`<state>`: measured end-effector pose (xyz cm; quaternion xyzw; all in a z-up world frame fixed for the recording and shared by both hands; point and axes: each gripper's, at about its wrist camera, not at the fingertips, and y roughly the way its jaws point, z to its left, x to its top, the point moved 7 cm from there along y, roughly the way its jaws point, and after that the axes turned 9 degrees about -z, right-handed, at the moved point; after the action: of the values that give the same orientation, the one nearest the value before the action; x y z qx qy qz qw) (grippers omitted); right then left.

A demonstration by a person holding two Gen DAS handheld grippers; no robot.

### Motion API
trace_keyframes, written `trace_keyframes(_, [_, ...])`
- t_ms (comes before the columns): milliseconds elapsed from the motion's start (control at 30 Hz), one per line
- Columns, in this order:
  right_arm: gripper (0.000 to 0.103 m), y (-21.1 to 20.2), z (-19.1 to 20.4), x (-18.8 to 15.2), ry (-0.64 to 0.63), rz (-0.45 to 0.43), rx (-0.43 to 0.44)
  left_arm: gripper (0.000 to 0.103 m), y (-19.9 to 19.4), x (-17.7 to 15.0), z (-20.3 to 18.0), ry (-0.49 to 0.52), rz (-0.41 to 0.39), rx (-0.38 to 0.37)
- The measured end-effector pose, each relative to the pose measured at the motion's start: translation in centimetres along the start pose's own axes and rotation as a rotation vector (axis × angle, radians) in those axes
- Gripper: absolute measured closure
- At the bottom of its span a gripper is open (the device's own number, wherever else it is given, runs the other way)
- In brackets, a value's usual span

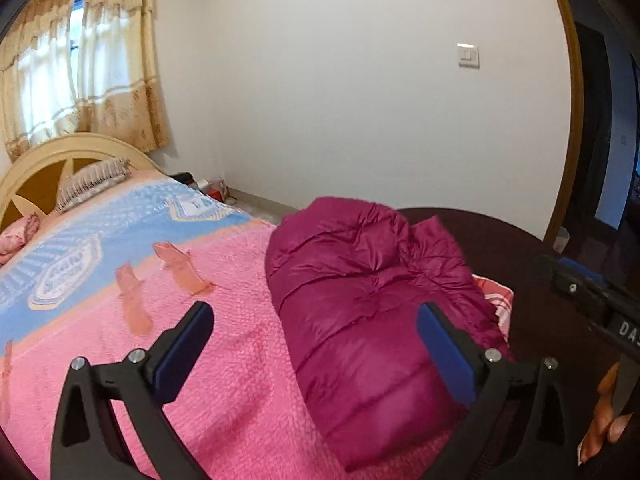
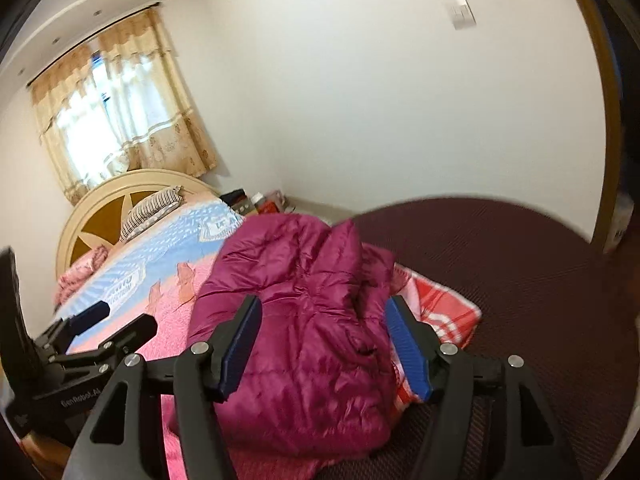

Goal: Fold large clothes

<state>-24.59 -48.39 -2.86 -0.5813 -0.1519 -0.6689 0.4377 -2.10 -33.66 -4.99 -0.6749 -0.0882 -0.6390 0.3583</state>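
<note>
A magenta puffer jacket (image 1: 360, 280) (image 2: 304, 320) lies bundled in a thick fold on the pink blanket (image 1: 224, 360) (image 2: 176, 336) of a bed. My left gripper (image 1: 316, 308) hangs above the bed with its jaws wide apart and nothing between the blue pads (image 1: 444, 344); the jacket shows below and behind them. It also appears at the left edge of the right wrist view as the left gripper (image 2: 128, 314). My right gripper (image 2: 324, 302) hovers over the jacket, open, gripping nothing. Part of its black body (image 1: 588, 300) shows at the right of the left wrist view.
A red-and-white checked cloth (image 2: 440, 312) (image 1: 500, 300) lies under the jacket's right side. A dark maroon ribbed surface (image 2: 520, 280) curves past it. Far off are a cream headboard (image 1: 60, 168), a striped pillow (image 1: 92, 184) and floor clutter (image 1: 212, 190). A hand (image 1: 608, 412) shows at the right.
</note>
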Motion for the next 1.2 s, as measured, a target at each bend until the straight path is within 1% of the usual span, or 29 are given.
trace_keyframes(33, [0.036,-0.9,0.5,0.4,-0.008,-0.017,0.0,0.0,0.5,-0.1,0.2,0.006,-0.012,0.004])
trace_keyframes(67, [0.034,-1.8,0.9,1.0,-0.013,-0.037,-0.001,0.0,-0.4,0.2,0.3,0.01,-0.034,0.018])
trace_keyframes(100, [0.032,-2.7,1.5,1.5,-0.018,-0.063,-0.005,0.0,-0.5,0.2,0.9,0.01,-0.045,0.022])
trace_keyframes(167, [0.03,-4.0,2.3,2.2,-0.031,-0.107,-0.01,0.0,-2.1,0.8,1.1,-0.004,-0.077,0.029])
trace_keyframes(233, [0.029,-5.1,3.0,2.7,-0.052,-0.134,0.0,0.0,-3.2,1.3,1.5,-0.021,-0.107,0.031])
trace_keyframes(367, [0.028,-5.7,4.8,3.3,-0.065,-0.161,0.023,0.0,-4.8,2.3,1.8,-0.028,-0.16,0.044])
trace_keyframes(500, [0.028,-6.1,5.2,3.6,-0.054,-0.172,0.029,0.0,-5.5,2.8,1.9,-0.032,-0.195,0.047])
trace_keyframes(800, [0.028,-5.8,5.0,3.4,-0.039,-0.182,0.03,0.0,-4.7,2.6,2.1,-0.04,-0.196,0.05])
trace_keyframes(1200, [0.028,-5.8,5.1,3.5,-0.046,-0.186,0.033,0.0,-4.8,2.7,2.3,-0.04,-0.213,0.064])
